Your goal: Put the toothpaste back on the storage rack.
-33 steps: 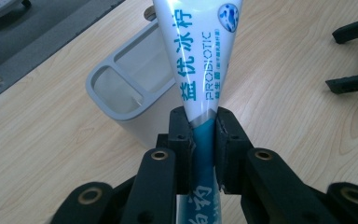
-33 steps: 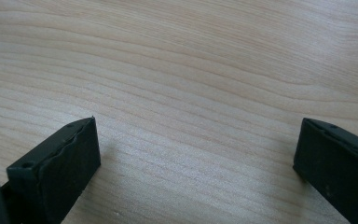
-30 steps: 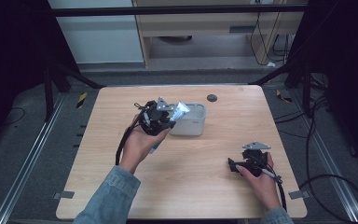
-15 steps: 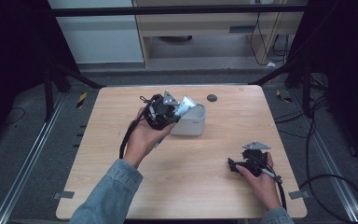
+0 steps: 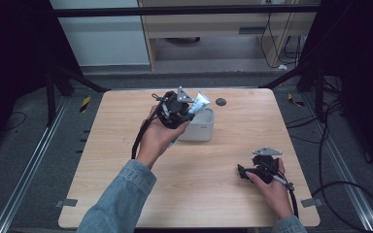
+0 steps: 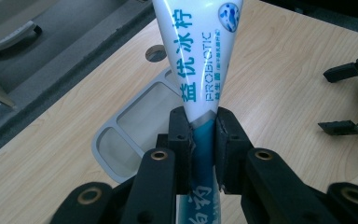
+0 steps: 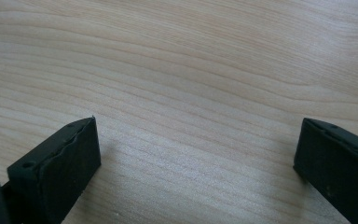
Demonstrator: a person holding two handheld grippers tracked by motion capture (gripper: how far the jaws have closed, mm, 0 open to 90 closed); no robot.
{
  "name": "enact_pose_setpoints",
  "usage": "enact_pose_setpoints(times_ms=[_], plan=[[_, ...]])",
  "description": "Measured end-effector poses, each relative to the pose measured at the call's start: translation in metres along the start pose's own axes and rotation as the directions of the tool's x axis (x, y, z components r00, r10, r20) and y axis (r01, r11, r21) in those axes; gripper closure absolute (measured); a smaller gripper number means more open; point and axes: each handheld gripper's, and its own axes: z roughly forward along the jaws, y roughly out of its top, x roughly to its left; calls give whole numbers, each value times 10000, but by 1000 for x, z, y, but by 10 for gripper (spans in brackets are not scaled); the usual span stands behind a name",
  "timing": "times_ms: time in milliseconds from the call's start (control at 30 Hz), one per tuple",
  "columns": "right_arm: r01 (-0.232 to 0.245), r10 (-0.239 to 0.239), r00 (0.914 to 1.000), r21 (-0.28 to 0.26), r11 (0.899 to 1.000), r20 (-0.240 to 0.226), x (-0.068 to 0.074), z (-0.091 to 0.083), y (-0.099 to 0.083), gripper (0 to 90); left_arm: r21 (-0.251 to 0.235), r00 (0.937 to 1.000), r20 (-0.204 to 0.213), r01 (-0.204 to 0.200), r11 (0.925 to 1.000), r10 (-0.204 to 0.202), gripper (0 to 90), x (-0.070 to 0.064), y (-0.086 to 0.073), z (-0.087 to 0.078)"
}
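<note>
A white tube point(image 5: 202, 101) with blue print hangs over a grey tray point(image 5: 202, 131) at the table's far middle, with my left gripper point(image 5: 192, 110) shut on it. In the left gripper view the jaws point(image 6: 204, 135) pinch the tube point(image 6: 193, 56) low on its body, and the tray point(image 6: 103, 140) with its divided compartments lies below. My right gripper point(image 5: 240, 173) rests on the table at the front right, held by a hand, its jaws wide open and pointing left. Between those jaws point(image 7: 196, 158) there is bare wood.
A round dark hole point(image 5: 220, 102) sits in the wooden tabletop point(image 5: 102, 160) just beyond the tray. Black cables trail from both grippers. Dark frame posts point(image 5: 315, 77) stand at the far corners, and grey floor surrounds the table.
My left gripper has carried the tube to the right and a little farther away, over the tray. The right gripper has stayed where it was.
</note>
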Motion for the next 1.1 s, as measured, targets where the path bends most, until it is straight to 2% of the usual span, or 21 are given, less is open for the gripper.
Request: enact_pose_setpoints(times_ms=[167,300,600,833,1100], plan=[[6,-6,10000,0,10000,11,0,0,0,6,-150,9997,40,247,9996,-247,783,5,2,4],[7,-7,10000,-11,10000,7,0,0,0,6,-54,9997,-37,243,9997,-243,783,5,2,9],[-1,1,10000,-7,10000,9,0,0,0,6,-550,9987,-47,497,9972,-501,783,6,5,11],[-4,4,10000,-3,10000,9,0,0,0,6,-1102,9967,23,814,9906,-817,783,11,9,11],[-3,3,10000,-10,10000,10,0,0,0,6,-1331,9942,156,1071,9853,-1060,783,15,14,14]])
